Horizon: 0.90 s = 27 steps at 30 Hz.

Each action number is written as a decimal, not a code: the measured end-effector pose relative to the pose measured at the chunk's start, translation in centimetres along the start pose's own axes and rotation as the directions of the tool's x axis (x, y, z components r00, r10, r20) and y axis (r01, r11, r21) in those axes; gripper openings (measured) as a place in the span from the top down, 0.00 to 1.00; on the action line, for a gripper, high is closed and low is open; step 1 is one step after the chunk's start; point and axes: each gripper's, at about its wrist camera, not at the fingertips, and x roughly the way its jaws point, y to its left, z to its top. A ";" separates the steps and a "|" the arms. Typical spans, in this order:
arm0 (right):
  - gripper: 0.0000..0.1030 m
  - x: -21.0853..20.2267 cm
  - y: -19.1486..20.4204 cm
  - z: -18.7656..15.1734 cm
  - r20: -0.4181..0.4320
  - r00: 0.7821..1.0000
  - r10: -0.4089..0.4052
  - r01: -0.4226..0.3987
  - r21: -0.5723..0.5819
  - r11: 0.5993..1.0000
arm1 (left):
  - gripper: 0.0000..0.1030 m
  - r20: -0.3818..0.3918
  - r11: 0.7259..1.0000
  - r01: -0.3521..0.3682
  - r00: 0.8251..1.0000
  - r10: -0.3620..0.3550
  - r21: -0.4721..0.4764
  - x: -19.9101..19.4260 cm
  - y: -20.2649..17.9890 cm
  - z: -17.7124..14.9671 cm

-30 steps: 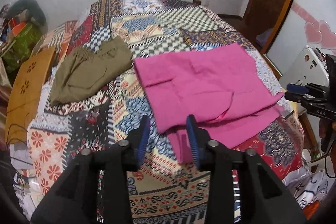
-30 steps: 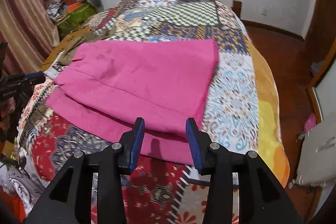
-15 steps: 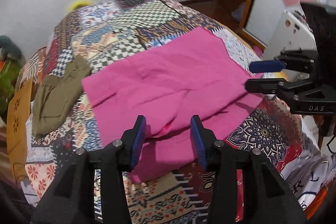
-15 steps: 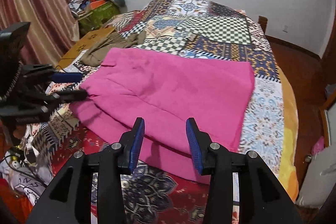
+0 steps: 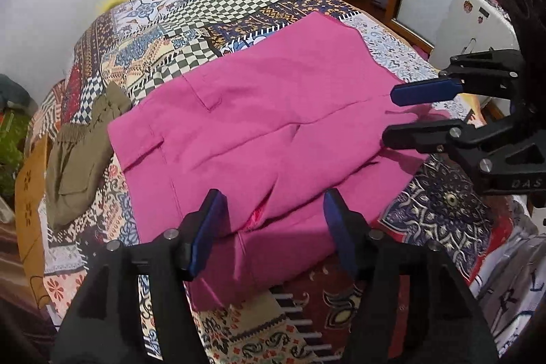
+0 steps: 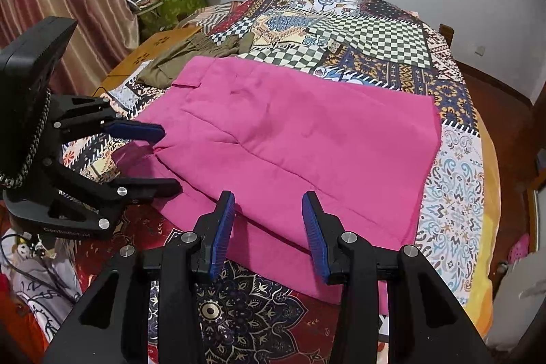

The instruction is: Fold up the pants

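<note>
The folded bright pink cloth pants (image 5: pixel 273 125) are seen spread flat on the patchwork-quilted bed (image 5: pixel 211 23), just ahead of the left gripper (image 5: pixel 273 220) and the right gripper (image 6: pixel 268 224), whose blue-padded jaws are held apart and empty, with crumpled olive-green shorts (image 5: pixel 78 152) lying beyond, left of the left jaws.

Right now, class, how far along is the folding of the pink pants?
Done: the pink pants lie doubled on the patchwork bedspread, one layer over the other. In hand: nothing; the left gripper and right gripper hover open at the near edge. Left: probably another fold. The olive garment lies untouched beside.
</note>
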 end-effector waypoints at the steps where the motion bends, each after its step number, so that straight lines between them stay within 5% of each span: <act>1: 0.64 0.1 0.0 0.0 -0.002 1.000 0.003 -0.003 0.002 1.000 | 0.41 0.002 1.000 0.001 1.000 -0.001 -0.001 0.1 0.0 0.2; 12: 0.62 1.3 0.2 0.2 -0.028 0.999 0.020 -0.021 -0.015 1.000 | 0.50 0.037 0.992 0.084 0.996 -0.081 -0.093 0.1 2.4 2.3; 21: 0.61 2.5 0.1 0.7 -0.010 1.000 0.026 -0.027 -0.019 0.999 | 0.51 0.037 0.991 0.108 0.994 -0.106 -0.076 -0.1 1.9 2.4; 27: 0.81 2.3 -0.1 1.2 0.020 0.998 0.051 -0.051 -0.006 0.999 | 0.51 0.027 0.992 0.115 0.993 -0.113 -0.048 0.3 1.0 2.2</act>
